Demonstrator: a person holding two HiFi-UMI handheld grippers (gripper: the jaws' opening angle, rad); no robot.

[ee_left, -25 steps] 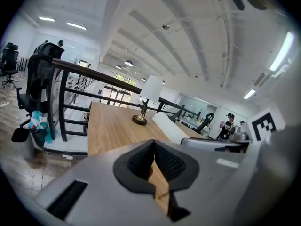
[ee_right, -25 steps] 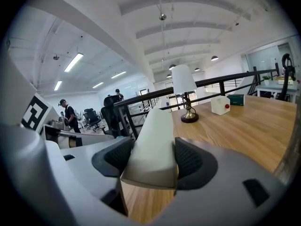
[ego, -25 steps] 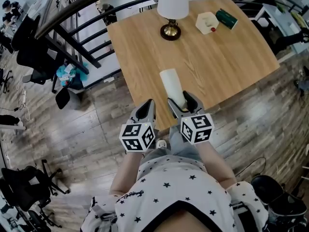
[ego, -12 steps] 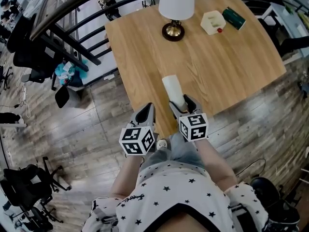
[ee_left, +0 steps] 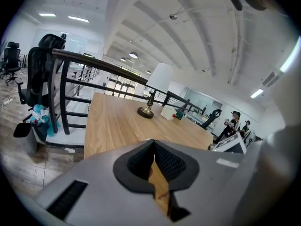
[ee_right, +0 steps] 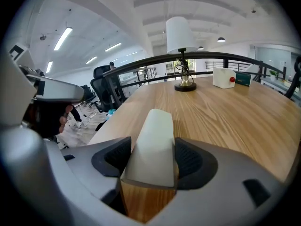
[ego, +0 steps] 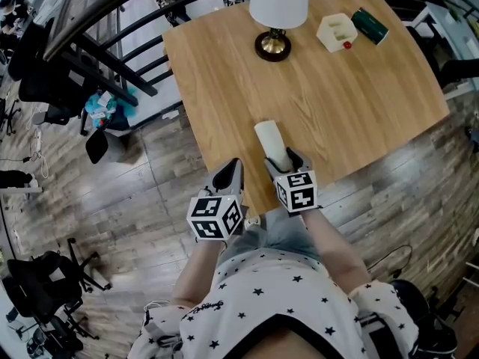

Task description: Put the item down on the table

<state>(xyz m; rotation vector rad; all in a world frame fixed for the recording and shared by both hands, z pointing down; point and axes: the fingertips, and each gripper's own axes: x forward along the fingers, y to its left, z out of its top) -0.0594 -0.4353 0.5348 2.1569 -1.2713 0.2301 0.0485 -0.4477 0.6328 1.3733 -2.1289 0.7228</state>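
Note:
A cream-white tube-shaped item [ego: 271, 143] [ee_right: 154, 145] lies lengthwise over the near edge of the wooden table [ego: 329, 96], pointing away from me. My right gripper [ego: 285, 162] [ee_right: 151, 160] is shut on its near end, one black pad on each side. Whether the item rests on the wood or hangs just above it I cannot tell. My left gripper [ego: 226, 176] [ee_left: 154, 164] hovers at the table's near left edge, shut with nothing between its pads.
A lamp with a white shade and brass base [ego: 275, 21] [ee_right: 182, 51] stands at the far middle. A white box with a red dot [ego: 336, 33] and a dark green box [ego: 370, 25] sit far right. A black railing [ego: 112, 66] runs left of the table.
The right gripper with the white item has shifted slightly forward over the table edge. The left gripper has stayed about where it was.

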